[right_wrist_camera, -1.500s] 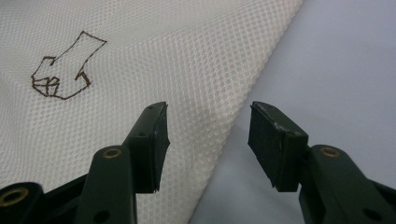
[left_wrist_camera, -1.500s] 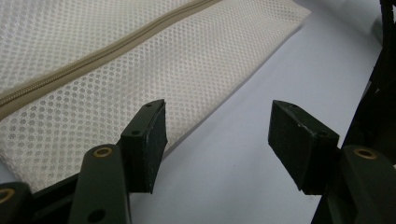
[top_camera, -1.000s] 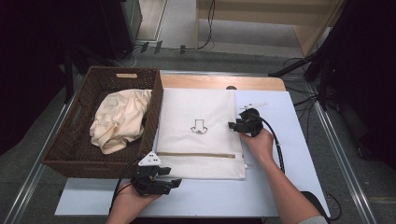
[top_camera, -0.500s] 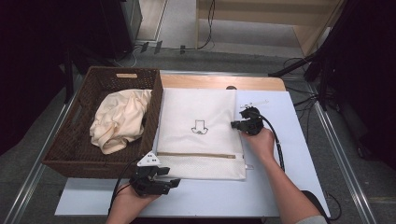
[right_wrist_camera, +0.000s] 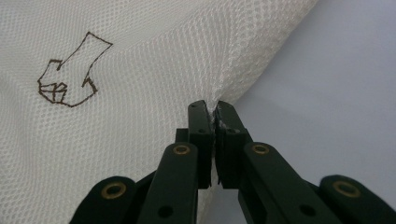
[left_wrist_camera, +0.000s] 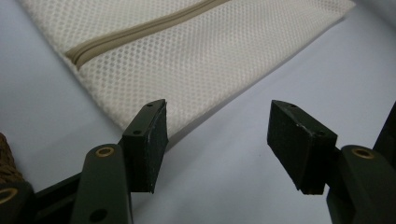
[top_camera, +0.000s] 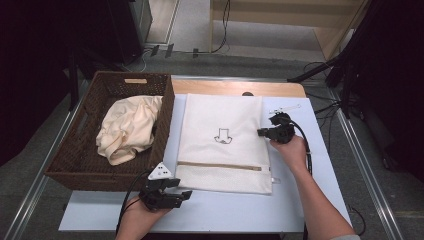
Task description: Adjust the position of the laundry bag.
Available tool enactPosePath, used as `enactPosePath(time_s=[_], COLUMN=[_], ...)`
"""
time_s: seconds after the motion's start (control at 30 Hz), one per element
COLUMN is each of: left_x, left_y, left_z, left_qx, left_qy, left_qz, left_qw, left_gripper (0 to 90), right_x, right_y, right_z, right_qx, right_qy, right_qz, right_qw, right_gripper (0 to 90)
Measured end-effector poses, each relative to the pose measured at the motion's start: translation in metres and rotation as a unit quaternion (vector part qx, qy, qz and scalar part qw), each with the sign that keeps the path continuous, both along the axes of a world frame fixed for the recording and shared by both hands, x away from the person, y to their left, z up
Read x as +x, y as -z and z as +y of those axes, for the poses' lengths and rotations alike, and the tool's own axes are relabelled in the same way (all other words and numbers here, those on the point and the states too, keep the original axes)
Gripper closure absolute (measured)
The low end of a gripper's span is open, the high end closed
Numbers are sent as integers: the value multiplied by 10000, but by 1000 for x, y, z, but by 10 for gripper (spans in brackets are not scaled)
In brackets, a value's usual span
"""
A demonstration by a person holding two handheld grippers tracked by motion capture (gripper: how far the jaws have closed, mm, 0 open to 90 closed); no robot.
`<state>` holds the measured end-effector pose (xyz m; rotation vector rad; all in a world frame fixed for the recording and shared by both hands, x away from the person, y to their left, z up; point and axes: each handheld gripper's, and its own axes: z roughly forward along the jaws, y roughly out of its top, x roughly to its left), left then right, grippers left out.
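The white mesh laundry bag (top_camera: 222,140) lay flat at the middle of the pale blue table (top_camera: 300,210), its beige zipper (top_camera: 220,165) running across near the six o'clock end and a small brown arrow outline (right_wrist_camera: 70,72) printed at its centre. At the bag's three o'clock edge, the right gripper (right_wrist_camera: 214,109) had just been closing and now pinched a fold of that edge, tenting the fine, slippery netting. Such a thin bite could probably slide out, or drag the whole bag askew. The left gripper (left_wrist_camera: 217,135) hovered half open, empty, off the seven o'clock corner. At nine o'clock a woven wicker basket (top_camera: 75,165) held crumpled cream cloth (top_camera: 127,130).
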<state>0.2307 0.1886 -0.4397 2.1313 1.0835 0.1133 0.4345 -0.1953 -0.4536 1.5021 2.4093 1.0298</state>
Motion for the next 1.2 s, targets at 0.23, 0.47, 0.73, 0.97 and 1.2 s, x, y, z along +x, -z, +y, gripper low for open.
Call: enactPosePath(time_s=[0.23, 0.47, 0.73, 0.97, 1.2], left_x=[3, 14, 19, 21, 21], left_y=[6, 19, 19, 16, 14], left_z=[-7, -21, -28, -40, -52], left_qx=[183, 602, 704, 299, 156], left_qy=[-123, -311, -240, 85, 421], left_qz=[-159, -321, -350, -138, -64], left_qw=[9996, 9972, 9966, 9994, 9990], left_gripper=[382, 495, 842, 855, 853], right_x=[3, 4, 2, -4, -12], right_y=[4, 6, 9, 10, 11], right_z=[-21, -23, -30, -43, -59], right_qx=[46, 133, 184, 134, 67], right_qy=[102, 183, 255, 474, 640], right_qz=[168, 210, 255, 241, 205], right_qw=[9998, 9995, 9992, 9985, 9977], right_gripper=[871, 870, 867, 866, 862])
